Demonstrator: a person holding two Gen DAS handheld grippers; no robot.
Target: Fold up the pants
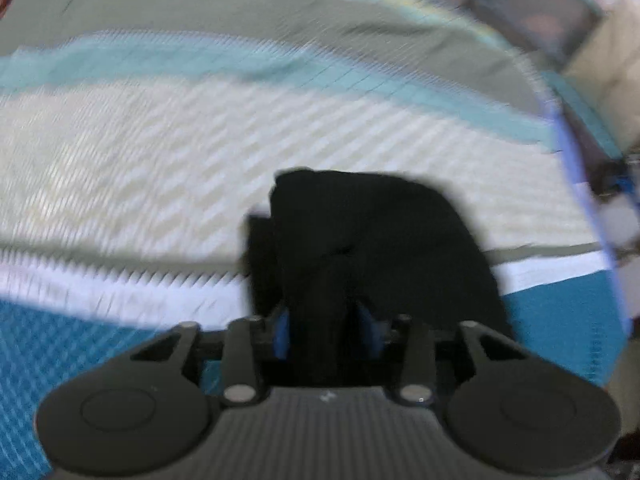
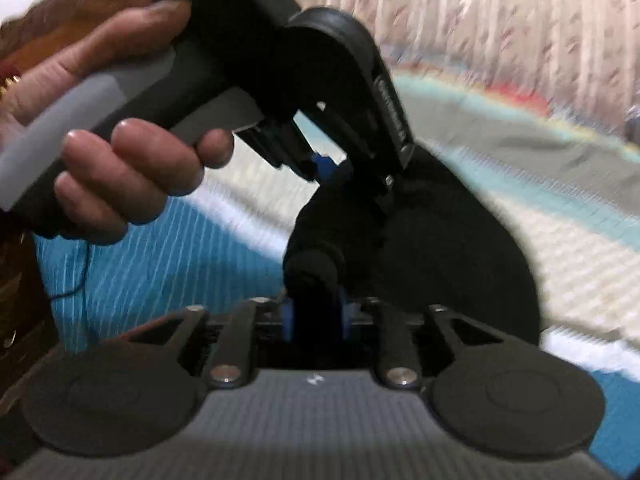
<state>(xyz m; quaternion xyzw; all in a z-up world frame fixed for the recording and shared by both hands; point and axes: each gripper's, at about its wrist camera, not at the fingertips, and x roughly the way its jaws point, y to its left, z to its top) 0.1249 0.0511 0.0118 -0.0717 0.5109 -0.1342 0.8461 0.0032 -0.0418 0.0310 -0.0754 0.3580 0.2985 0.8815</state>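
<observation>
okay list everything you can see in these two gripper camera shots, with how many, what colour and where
pants: one, black, bunched on the bedspread, with cloth between the fingers of both grippers
bedspread: one, striped in teal, white, cream, pale blue and grey, spread under everything
wooden furniture: one piece, brown with a scalloped edge, upper left of the right wrist view
curtain or patterned wall: one, pinkish beige, behind the bed; too blurred to tell which
left gripper: one, black with blue pads, bottom centre of its own view, pants cloth between the pads
right gripper: one, black with blue pads, bottom centre of its view, cloth between the pads
left hand: one, wrapped around the left gripper's grey handle
</observation>
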